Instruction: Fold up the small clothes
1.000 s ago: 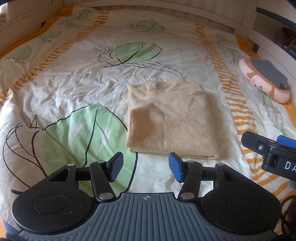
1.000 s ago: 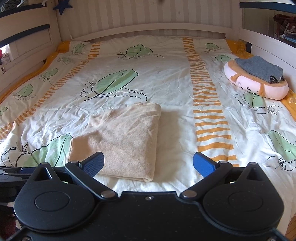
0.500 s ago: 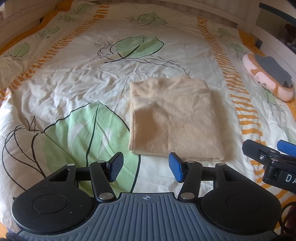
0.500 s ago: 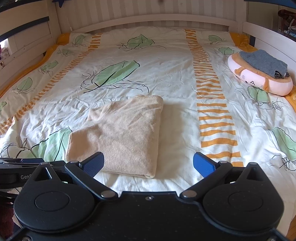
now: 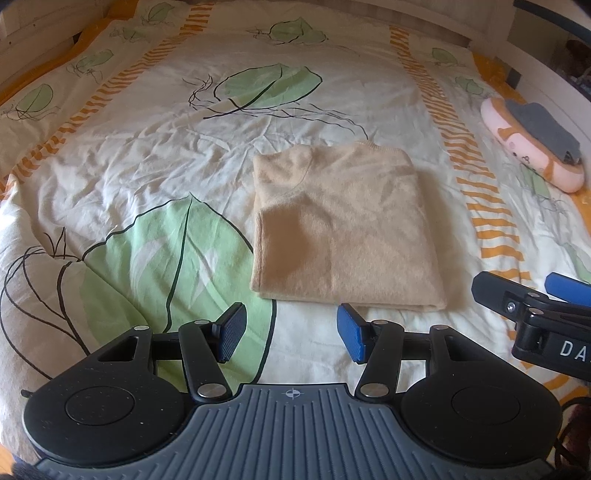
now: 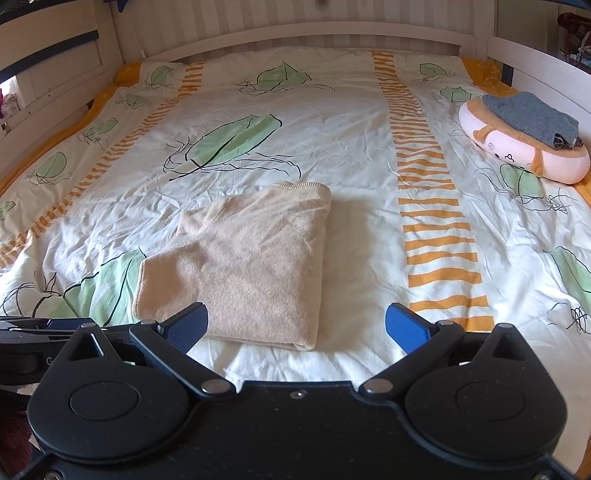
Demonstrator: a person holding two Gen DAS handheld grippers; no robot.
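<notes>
A beige knit sweater [image 5: 343,229] [image 6: 251,266] lies folded into a flat rectangle on the leaf-print duvet [image 5: 147,155] [image 6: 332,129]. My left gripper [image 5: 291,334] hovers just short of its near edge, jaws open with nothing between the blue pads. My right gripper [image 6: 297,326] hangs over the sweater's near right corner, jaws spread wide and empty. The right gripper's fingers [image 5: 532,295] show at the right edge of the left wrist view. Part of the left gripper [image 6: 40,328] shows at the left edge of the right wrist view.
A pink plush cushion [image 6: 524,151] [image 5: 532,155] with a folded grey garment [image 6: 532,118] on top lies at the bed's right side. White wooden bed rails [image 6: 288,33] border the mattress at the back and sides.
Both views have tipped slightly, so the sweater sits a little lower and closer in frame. Neither gripper's opening has altered and the sweater has not moved.
</notes>
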